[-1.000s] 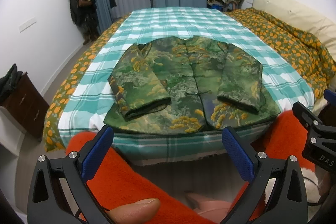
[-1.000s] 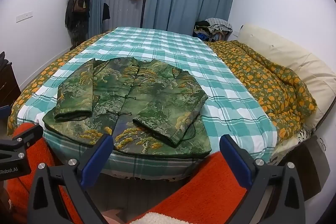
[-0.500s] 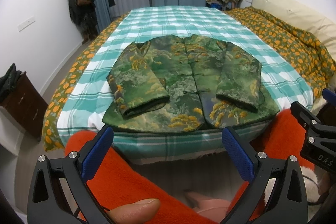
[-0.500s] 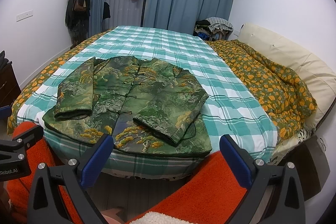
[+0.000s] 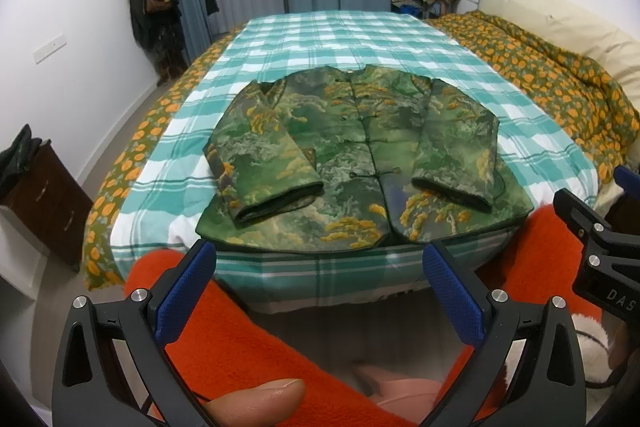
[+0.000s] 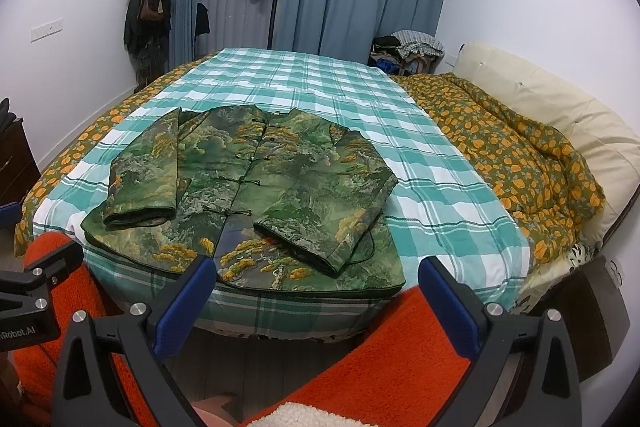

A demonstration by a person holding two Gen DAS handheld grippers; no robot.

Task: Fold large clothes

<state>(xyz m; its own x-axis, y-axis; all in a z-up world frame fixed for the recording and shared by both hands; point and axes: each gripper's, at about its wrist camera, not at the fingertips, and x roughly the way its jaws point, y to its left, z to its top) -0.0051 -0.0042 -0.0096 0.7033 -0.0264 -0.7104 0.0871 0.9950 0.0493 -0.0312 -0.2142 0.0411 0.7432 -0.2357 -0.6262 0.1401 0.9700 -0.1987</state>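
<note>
Left tongs [image 5: 320, 283] stand wide, empty, now slightly nearer the bed's foot. The jacket [image 5: 360, 163] lies flat on the checked bedspread [image 5: 340, 39], sleeves folded across its front. Right tongs [image 6: 318, 285] likewise wide, empty. Judgement: hem fold comes next.

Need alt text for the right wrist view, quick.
A green patterned jacket lies flat, front up, both sleeves folded over its front, near the foot edge of a bed with a teal checked sheet. The right gripper hangs open short of the bed, holding nothing.
</note>
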